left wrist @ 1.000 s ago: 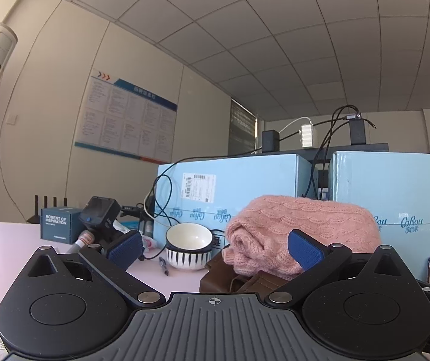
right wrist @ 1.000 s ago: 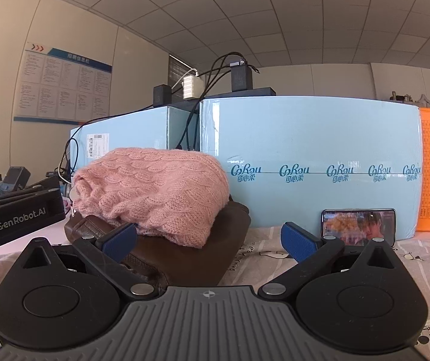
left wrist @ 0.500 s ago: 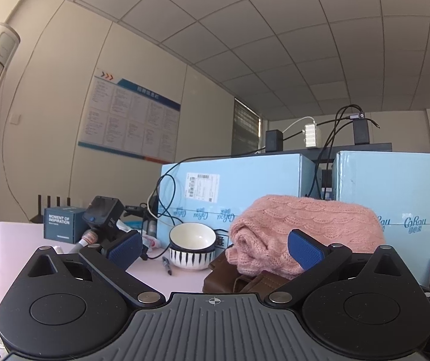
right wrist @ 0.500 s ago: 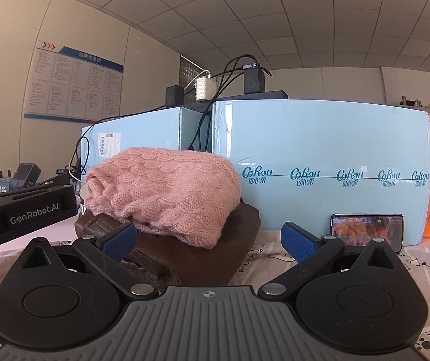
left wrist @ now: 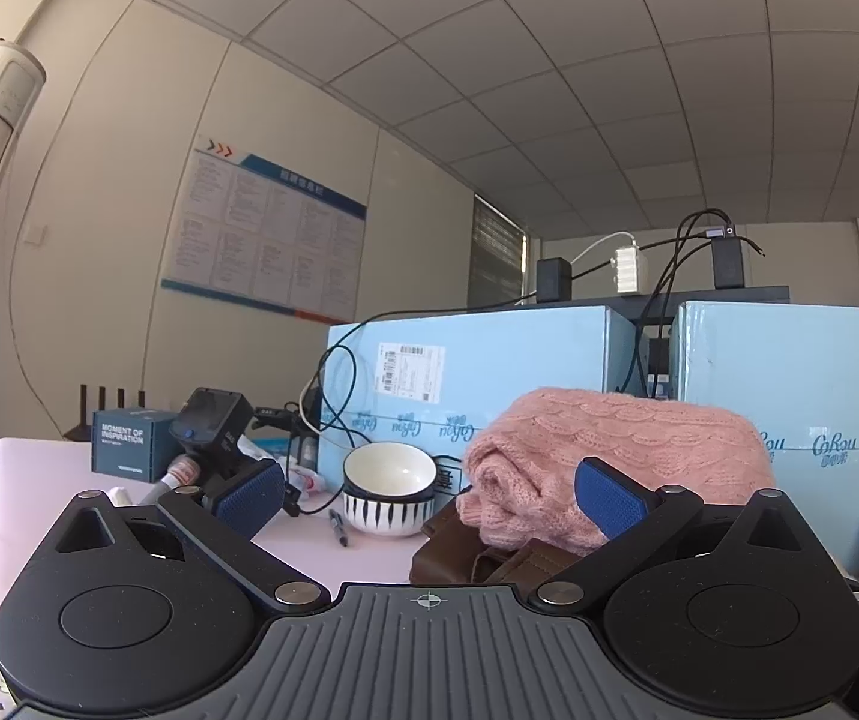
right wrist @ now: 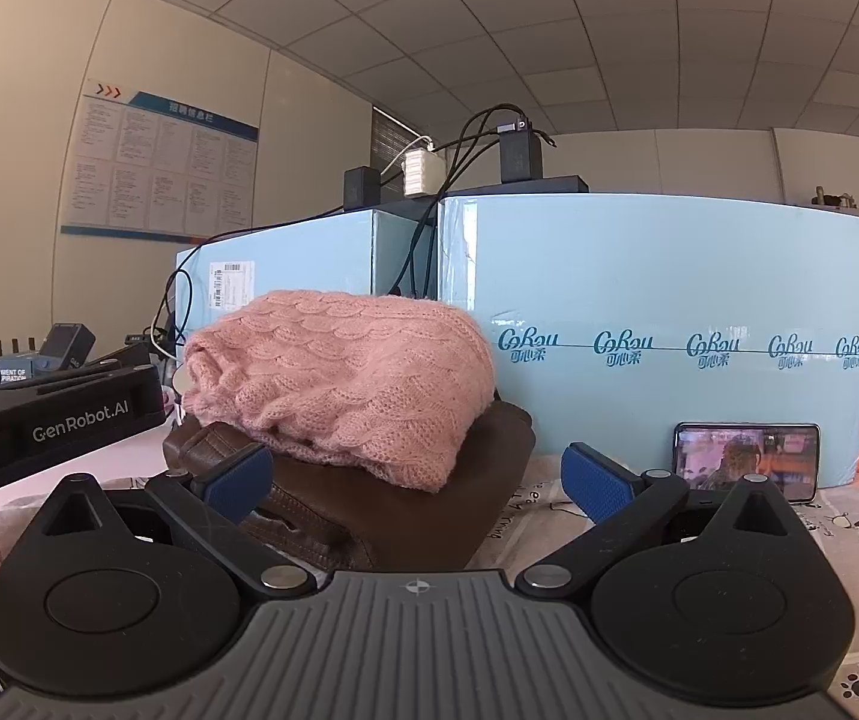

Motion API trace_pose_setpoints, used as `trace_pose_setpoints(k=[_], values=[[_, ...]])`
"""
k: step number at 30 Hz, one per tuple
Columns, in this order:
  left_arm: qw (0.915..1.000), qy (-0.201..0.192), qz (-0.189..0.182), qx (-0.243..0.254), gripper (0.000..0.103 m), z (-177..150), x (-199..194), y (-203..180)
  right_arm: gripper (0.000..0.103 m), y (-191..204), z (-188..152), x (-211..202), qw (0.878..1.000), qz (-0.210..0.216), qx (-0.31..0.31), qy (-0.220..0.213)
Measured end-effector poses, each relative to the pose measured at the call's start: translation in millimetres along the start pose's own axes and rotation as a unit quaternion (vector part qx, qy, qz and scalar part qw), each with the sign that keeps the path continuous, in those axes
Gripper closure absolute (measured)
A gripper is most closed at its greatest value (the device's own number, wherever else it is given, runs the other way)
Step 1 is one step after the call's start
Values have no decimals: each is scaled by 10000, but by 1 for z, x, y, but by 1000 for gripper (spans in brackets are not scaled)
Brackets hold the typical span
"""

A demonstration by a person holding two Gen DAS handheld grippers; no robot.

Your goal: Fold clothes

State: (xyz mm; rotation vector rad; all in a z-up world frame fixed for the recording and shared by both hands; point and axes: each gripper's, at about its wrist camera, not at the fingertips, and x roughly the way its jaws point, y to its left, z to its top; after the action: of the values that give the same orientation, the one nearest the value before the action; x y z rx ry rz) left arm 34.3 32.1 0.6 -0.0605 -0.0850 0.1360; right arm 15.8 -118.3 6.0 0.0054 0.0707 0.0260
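With our left gripper [left wrist: 429, 495] and right gripper [right wrist: 417, 477] both spread and empty, the pink sweater [right wrist: 339, 378] sits atop the brown garment [right wrist: 405, 516], and careless tugging could knock the striped bowl [left wrist: 389, 489] left of it.

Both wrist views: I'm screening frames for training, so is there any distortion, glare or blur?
Left wrist view: fisheye bends the ceiling grid and darkens corners; pink sweater sharp. Right wrist view: same bowing, blue boxes curve; phone screen looks soft.
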Motion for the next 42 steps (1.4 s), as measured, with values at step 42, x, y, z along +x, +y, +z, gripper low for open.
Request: trace_pose_setpoints(k=[42], values=[[10000, 51, -32, -29, 0, 0, 2, 0, 0, -1, 0, 1, 9999, 111, 31, 50]])
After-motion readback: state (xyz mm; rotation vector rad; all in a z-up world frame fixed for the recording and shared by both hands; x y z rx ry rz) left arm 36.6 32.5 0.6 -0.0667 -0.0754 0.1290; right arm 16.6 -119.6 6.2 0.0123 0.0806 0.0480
